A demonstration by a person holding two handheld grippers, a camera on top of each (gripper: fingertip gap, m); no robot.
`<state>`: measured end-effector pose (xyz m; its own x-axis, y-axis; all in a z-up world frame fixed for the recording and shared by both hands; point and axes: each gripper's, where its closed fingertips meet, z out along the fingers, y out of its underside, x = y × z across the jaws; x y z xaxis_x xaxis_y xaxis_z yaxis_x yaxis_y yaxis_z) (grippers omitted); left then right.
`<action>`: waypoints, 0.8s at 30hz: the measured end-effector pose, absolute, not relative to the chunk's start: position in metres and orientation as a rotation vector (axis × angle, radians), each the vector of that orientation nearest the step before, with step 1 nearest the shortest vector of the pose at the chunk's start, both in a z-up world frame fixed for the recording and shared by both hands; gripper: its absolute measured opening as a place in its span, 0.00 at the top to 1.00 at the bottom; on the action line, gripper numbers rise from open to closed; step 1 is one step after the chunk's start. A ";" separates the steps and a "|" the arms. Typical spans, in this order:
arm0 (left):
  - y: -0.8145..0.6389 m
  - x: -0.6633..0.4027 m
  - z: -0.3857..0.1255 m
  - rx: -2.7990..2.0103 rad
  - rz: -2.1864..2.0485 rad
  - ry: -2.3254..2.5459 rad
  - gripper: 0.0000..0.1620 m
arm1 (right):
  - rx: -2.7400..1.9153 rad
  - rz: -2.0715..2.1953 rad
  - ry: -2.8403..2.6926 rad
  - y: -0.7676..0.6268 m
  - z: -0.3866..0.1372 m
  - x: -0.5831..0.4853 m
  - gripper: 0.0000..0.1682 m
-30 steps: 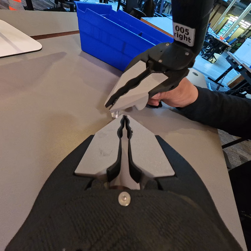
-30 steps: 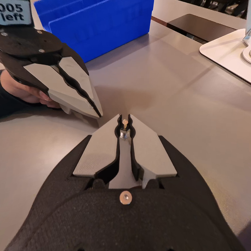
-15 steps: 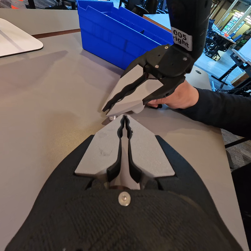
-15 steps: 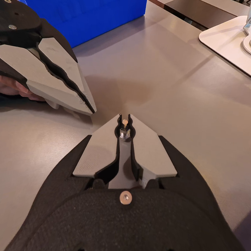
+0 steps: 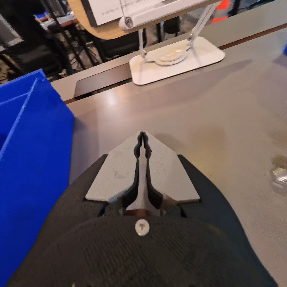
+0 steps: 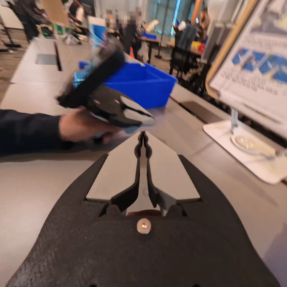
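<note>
My left gripper (image 5: 142, 133) is shut and empty, low over the grey table (image 5: 194, 111) beside a blue bin (image 5: 31, 139). A small shiny metal piece (image 5: 279, 177), blurred, lies on the table at the right edge of the left wrist view. My right gripper (image 6: 142, 133) is shut with nothing between its fingers. In the right wrist view the left gripper (image 6: 151, 119) shows blurred just beyond my right tips, shut, held by a hand (image 6: 80, 125) in a dark sleeve.
The blue bin (image 6: 139, 85) stands behind the left gripper. A white stand base (image 5: 175, 63) with thin metal legs holds a framed board (image 6: 251, 62) at the table's far side. A dark slot (image 5: 99, 83) cuts the tabletop. People and furniture are blurred far behind. Tip to tip, the grippers are about 15 cm apart.
Both grippers have swung round to face other ways. The bolt with a nut that sat between the right fingers is gone from them. A metal piece now lies on the table.
</note>
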<state>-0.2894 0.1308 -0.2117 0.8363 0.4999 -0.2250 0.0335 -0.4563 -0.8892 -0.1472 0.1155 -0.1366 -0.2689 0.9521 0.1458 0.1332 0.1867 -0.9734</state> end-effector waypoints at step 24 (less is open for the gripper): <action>0.127 -0.305 -0.225 -2.078 1.051 -0.298 1.00 | -0.824 0.820 -1.715 0.021 -0.141 -0.159 1.00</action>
